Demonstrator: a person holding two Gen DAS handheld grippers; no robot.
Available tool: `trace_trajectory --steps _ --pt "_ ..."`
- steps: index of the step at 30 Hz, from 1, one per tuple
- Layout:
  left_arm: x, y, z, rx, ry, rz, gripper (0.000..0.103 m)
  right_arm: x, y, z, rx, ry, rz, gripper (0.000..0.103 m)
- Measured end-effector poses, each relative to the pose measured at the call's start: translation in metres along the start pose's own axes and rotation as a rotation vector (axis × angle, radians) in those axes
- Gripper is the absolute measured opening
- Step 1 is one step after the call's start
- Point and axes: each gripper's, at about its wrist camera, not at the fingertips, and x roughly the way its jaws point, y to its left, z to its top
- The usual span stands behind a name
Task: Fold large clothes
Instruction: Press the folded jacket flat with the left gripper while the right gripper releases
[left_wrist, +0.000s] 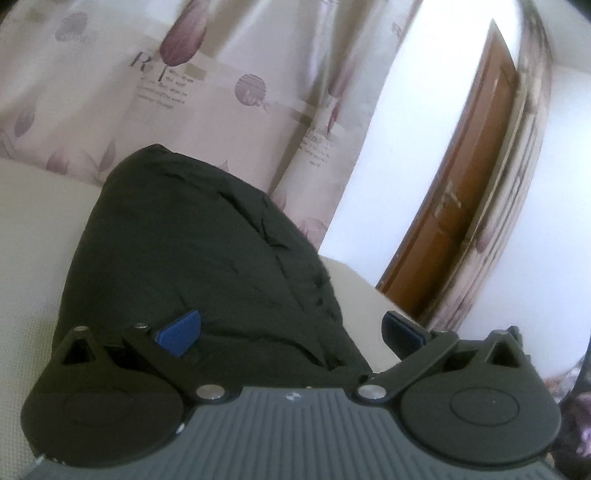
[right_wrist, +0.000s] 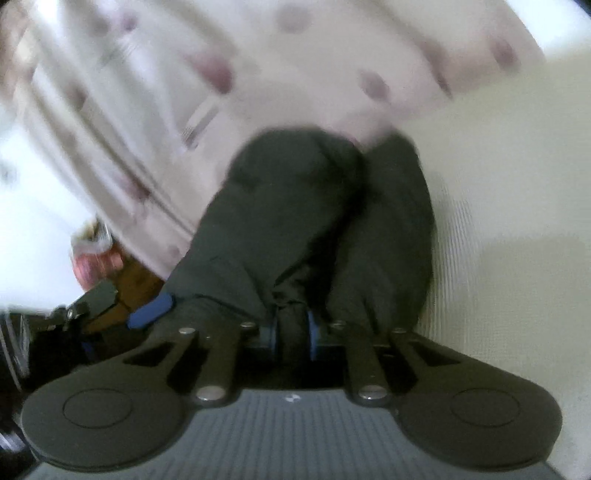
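A large dark grey-green garment lies on a cream surface in the left wrist view. My left gripper is open, its blue pads spread wide over the garment's near edge, holding nothing. In the blurred right wrist view the same garment stretches away from my right gripper, which is shut on a bunched fold of it between blue pads. The left gripper's blue pad shows at the lower left of that view.
A pale curtain with purple leaf prints hangs behind the surface. A brown wooden door stands at the right. A white wall lies between them. The cream surface spreads to the right.
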Motion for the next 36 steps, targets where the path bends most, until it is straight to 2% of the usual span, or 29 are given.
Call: trace_trajectory --steps 2,5,8,9,10,11,13,16,18,20,21,22,25,29,32,36 --pt "0.003 -0.004 -0.004 0.036 0.018 0.012 0.103 0.000 -0.008 0.001 0.056 0.002 0.027 0.015" --pt "0.006 -0.003 -0.010 0.052 0.035 0.011 0.103 -0.004 -0.003 0.013 0.042 0.038 0.024 0.016" --pt "0.006 0.001 -0.012 0.021 0.032 -0.001 0.103 -0.015 0.014 0.031 -0.006 0.031 -0.019 0.029" --pt "0.005 0.002 -0.012 0.016 0.030 -0.003 0.103 -0.020 0.020 0.038 -0.036 0.009 -0.037 0.039" --pt "0.006 0.002 -0.012 0.016 0.029 -0.005 0.103 -0.022 0.027 0.048 -0.069 -0.017 -0.061 0.057" --pt "0.005 0.002 -0.012 0.019 0.028 -0.006 0.103 -0.022 0.027 0.048 -0.069 -0.017 -0.061 0.069" --pt "0.005 0.002 -0.014 0.027 0.029 -0.008 0.103 -0.018 0.041 0.070 -0.119 -0.040 -0.137 0.089" --pt "0.005 0.001 -0.016 0.036 0.033 -0.010 0.103 0.009 0.061 0.096 -0.192 -0.029 -0.214 0.088" --pt "0.004 0.000 -0.018 0.040 0.040 -0.010 0.103 0.035 0.070 0.109 -0.237 -0.016 -0.301 0.088" --pt "0.004 0.000 -0.020 0.041 0.041 -0.009 0.103 0.057 0.071 0.115 -0.261 0.005 -0.317 0.086" --pt "0.004 0.001 -0.020 0.043 0.042 -0.009 0.103 0.068 0.071 0.116 -0.275 0.017 -0.320 0.064" --pt "0.004 0.001 -0.019 0.045 0.043 -0.009 0.103 0.078 0.074 0.115 -0.305 0.038 -0.335 0.034" --pt "0.005 0.002 -0.020 0.052 0.048 -0.019 0.103 0.095 0.079 0.104 -0.422 0.068 -0.425 0.021" --pt "0.006 0.003 -0.023 0.056 0.058 -0.051 0.103 0.107 0.060 0.081 -0.533 0.109 -0.495 0.017" --pt "0.007 0.007 -0.024 0.033 0.063 -0.053 0.103 0.112 0.050 0.083 -0.441 0.125 -0.458 0.017" --pt "0.009 0.011 -0.022 0.020 0.067 -0.054 0.103 0.103 0.068 0.103 -0.393 0.136 -0.455 0.020"
